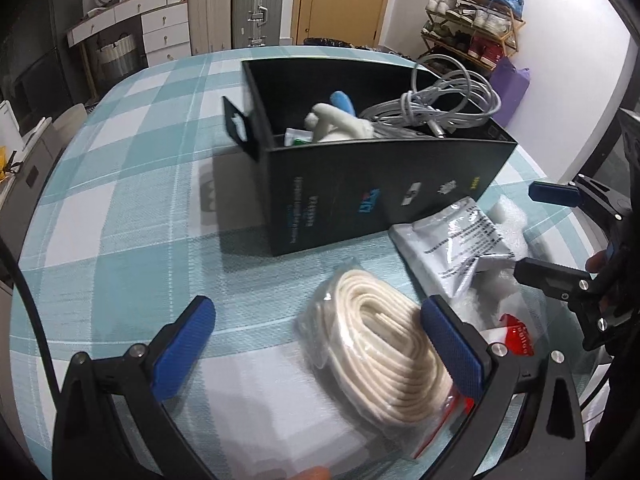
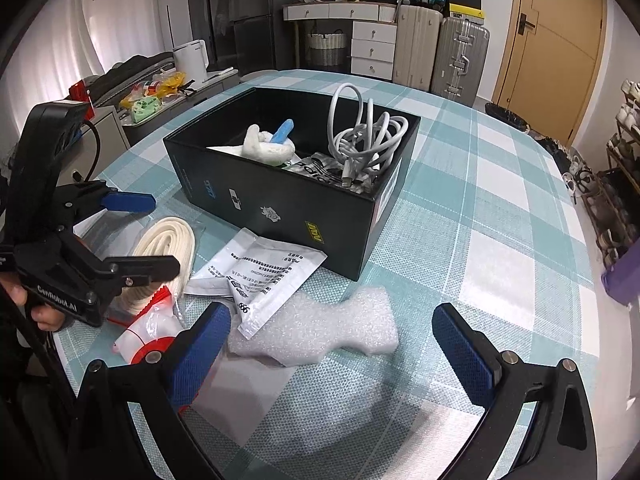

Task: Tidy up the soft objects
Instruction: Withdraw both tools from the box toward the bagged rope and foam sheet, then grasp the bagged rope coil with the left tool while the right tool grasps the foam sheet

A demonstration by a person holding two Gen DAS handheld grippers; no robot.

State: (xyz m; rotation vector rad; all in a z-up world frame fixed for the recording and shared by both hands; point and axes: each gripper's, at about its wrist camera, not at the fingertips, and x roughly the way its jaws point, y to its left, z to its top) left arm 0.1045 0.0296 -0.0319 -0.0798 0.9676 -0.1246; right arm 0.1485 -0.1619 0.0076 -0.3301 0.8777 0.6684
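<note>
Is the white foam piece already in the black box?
No, the white foam piece lies on the tablecloth outside the black box, just ahead of the right tongs.

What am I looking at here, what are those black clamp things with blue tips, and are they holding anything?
They are two hand-held grippers, one in each of a person's hands; no robot arm is involved. Each carries a camera looking out along its fingers, so each picture comes from one of them. The left gripper hovers open over a bagged coil of cream rope. The right gripper hangs open over a white foam piece. Neither holds anything. Everything sits on a table with a teal checked tablecloth. Beside the foam lies a silver printed pouch. The black box behind already contains a white cable and a white soft toy.
</note>
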